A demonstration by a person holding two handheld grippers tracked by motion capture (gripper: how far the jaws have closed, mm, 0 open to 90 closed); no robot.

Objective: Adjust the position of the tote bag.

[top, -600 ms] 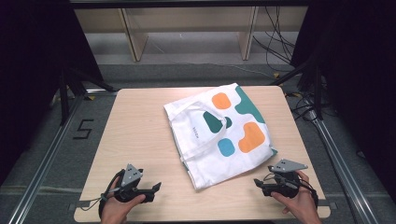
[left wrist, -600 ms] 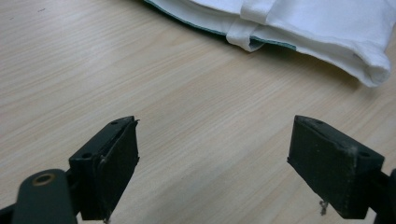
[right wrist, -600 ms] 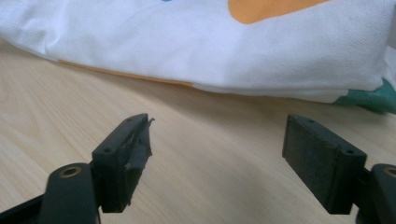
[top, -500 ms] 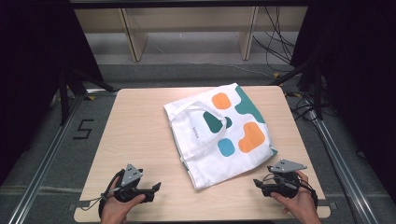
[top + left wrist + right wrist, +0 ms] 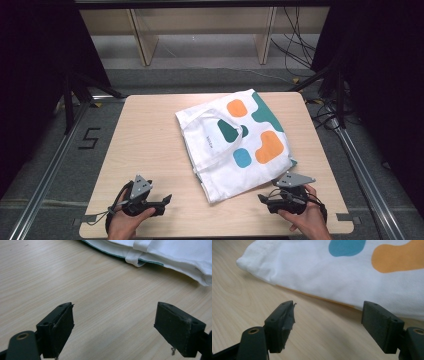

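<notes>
Fingers (image 5: 56, 332) on both grippers released over bare surface (image 5: 150, 140); pre-grasp, next likely tote bag (image 5: 235, 142) corner at 12 o'clock.

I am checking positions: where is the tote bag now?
In the high view the tote bag lies flat right of the table's middle, its near corner between both grippers.

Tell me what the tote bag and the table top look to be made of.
Tote bag: woven cloth, likely cotton canvas, matte white with printed colour patches; it creases softly and shows stitched edges. Table top: pale wood or wood-look laminate, smooth and matte, with streaked grain; which of the two, the look leaves open.
</notes>
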